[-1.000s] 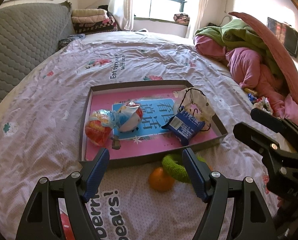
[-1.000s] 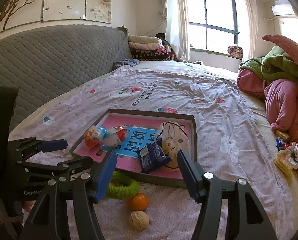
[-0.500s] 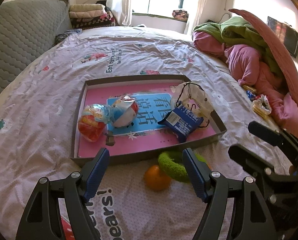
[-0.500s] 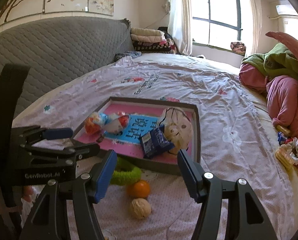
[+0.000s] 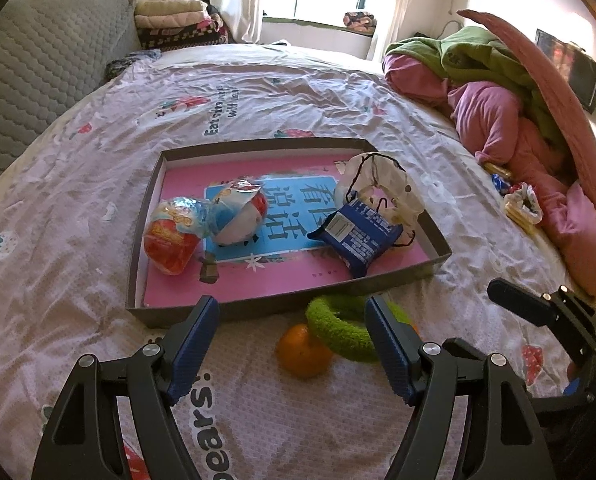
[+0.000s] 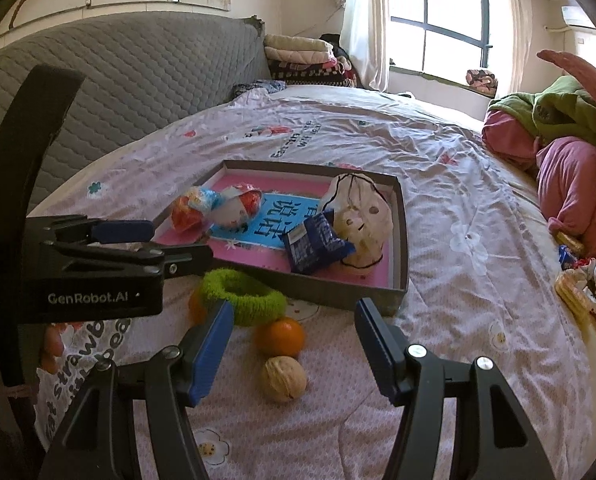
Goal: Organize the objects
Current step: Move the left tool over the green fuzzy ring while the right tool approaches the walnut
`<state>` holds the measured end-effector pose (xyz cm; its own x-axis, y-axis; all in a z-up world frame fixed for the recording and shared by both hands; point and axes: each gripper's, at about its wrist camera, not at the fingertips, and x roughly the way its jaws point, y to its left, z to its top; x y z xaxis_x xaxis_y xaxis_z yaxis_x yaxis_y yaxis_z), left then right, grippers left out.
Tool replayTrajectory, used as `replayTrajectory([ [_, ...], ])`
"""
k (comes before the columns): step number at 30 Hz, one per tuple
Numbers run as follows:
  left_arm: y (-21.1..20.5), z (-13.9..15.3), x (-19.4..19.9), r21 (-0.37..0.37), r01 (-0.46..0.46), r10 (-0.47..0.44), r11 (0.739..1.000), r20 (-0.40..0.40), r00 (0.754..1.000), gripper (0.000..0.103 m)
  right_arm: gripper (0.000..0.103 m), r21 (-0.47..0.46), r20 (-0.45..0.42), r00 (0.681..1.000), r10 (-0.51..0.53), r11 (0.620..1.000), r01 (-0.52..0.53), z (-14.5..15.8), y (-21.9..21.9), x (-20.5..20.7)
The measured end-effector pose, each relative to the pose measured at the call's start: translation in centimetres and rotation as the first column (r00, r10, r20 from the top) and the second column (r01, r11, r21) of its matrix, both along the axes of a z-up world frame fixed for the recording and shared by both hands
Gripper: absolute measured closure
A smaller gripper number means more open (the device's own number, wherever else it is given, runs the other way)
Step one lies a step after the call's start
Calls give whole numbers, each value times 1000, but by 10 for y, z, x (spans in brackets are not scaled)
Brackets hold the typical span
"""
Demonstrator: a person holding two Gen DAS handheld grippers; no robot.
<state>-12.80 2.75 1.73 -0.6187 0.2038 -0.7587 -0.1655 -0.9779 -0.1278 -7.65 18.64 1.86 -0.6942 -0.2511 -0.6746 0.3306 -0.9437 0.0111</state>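
A shallow grey box (image 5: 254,311) with a pink base lies on the bed. It holds a red snack bag (image 5: 172,236), a white-and-red packet (image 5: 240,216), a blue packet (image 5: 356,236) and a white drawstring pouch (image 5: 382,182). In front of the box lie a green ring (image 5: 338,328), an orange (image 5: 304,350) and, in the right wrist view, a walnut (image 6: 284,378). My left gripper (image 5: 292,354) is open and empty just above the orange. My right gripper (image 6: 292,350) is open and empty above the orange (image 6: 279,337) and walnut.
A grey quilted headboard (image 6: 118,80) stands at the left. Pink and green bedding (image 5: 510,120) is heaped at the right, with small wrapped items (image 5: 520,204) beside it. Folded blankets (image 5: 174,26) are stacked near the window.
Both grippers have moved forward and lower toward the items in front of the box. Both stay open and empty.
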Motion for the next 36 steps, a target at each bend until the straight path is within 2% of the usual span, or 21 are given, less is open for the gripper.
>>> replayTrajectory([
  [11,8,-15,-6,-36,-6,7,999,32,999,27,40,23,41,999,15,1000,-16,-11,-6,6],
  [18,7,-21,-8,-33,-3,5,999,49,999,27,40,29,58,998,14,999,-16,-17,-5,5],
  [36,2,-44,9,-68,7,1,998,120,993,27,40,50,109,994,20,998,-25,-30,-5,1],
])
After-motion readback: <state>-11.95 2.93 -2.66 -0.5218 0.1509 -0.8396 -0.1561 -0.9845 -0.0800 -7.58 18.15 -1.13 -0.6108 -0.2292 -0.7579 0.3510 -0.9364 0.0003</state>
